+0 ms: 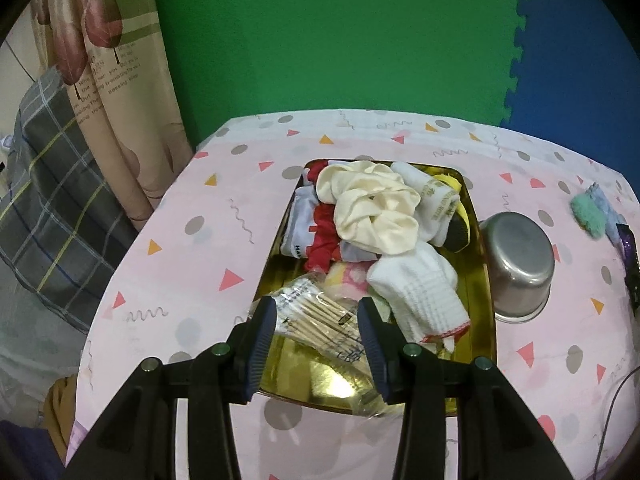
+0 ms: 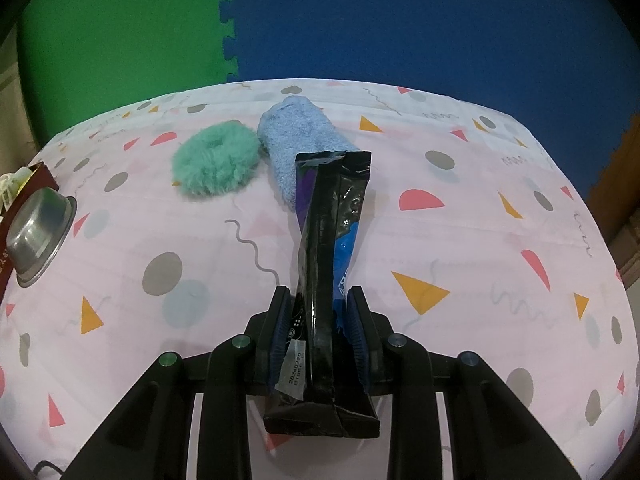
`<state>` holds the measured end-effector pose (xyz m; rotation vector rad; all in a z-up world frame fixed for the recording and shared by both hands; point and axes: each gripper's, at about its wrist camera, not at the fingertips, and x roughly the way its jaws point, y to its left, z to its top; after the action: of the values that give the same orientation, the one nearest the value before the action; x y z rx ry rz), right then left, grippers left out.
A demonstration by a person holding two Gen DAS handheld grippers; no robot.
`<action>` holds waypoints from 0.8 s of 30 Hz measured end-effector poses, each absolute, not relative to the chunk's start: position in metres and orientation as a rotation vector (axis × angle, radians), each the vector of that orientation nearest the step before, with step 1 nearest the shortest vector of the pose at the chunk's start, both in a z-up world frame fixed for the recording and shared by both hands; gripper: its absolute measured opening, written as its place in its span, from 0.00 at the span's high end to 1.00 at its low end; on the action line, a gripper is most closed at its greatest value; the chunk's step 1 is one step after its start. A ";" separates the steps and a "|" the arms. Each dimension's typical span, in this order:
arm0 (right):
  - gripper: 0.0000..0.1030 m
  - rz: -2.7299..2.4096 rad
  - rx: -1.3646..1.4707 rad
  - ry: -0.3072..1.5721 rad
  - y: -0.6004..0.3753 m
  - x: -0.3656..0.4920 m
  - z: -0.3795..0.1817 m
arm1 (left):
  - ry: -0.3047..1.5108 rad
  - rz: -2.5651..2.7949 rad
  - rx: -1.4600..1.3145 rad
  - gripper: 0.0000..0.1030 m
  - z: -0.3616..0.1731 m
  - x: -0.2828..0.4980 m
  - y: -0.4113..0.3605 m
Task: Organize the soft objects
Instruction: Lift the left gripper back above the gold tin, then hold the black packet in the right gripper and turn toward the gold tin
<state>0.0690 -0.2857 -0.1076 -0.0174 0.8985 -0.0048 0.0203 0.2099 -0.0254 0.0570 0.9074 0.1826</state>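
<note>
Right gripper (image 2: 318, 330) is clamped on a long black packet (image 2: 328, 272), pads squeezing its lower part while the top end leans out over the pink patterned tablecloth (image 2: 460, 240). Just past that top end lies a rolled blue towel (image 2: 296, 140), and touching its left side a fluffy green scrunchie (image 2: 214, 160): the soft things on this side, both loose on the cloth. Over on the left, the left gripper (image 1: 316, 338) hangs with jaws apart and nothing pinched, poised above the near end of the gold tray (image 1: 482, 280), right over a clear bag of wooden sticks (image 1: 316, 314). Behind that the tray is heaped: a white knitted glove (image 1: 420, 288), a cream scrunchie (image 1: 372, 208), socks and red fabric further back. A steel bowl (image 1: 518, 264) sits upturned against the tray's right wall. My read: the packet is not soft, so it looks to be on its way out of the way. To do it well, keep the squeeze steady, since the glossy film could slip, and set it down well clear of the towel and green scrunchie so they stay easy to pick.
</note>
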 end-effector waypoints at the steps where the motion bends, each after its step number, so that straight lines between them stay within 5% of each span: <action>1: 0.74 -0.009 -0.016 0.899 -0.285 0.069 -0.108 | 0.902 0.181 0.054 0.58 -0.025 0.019 0.211; 24: 0.78 -0.053 -0.001 0.923 -0.257 0.062 -0.087 | 0.824 0.278 -0.053 0.58 -0.025 0.004 0.259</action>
<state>0.0623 -0.2567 -0.0871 -0.0007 0.9231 -0.0534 0.0042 0.2590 -0.0252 -0.0530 0.8238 0.2778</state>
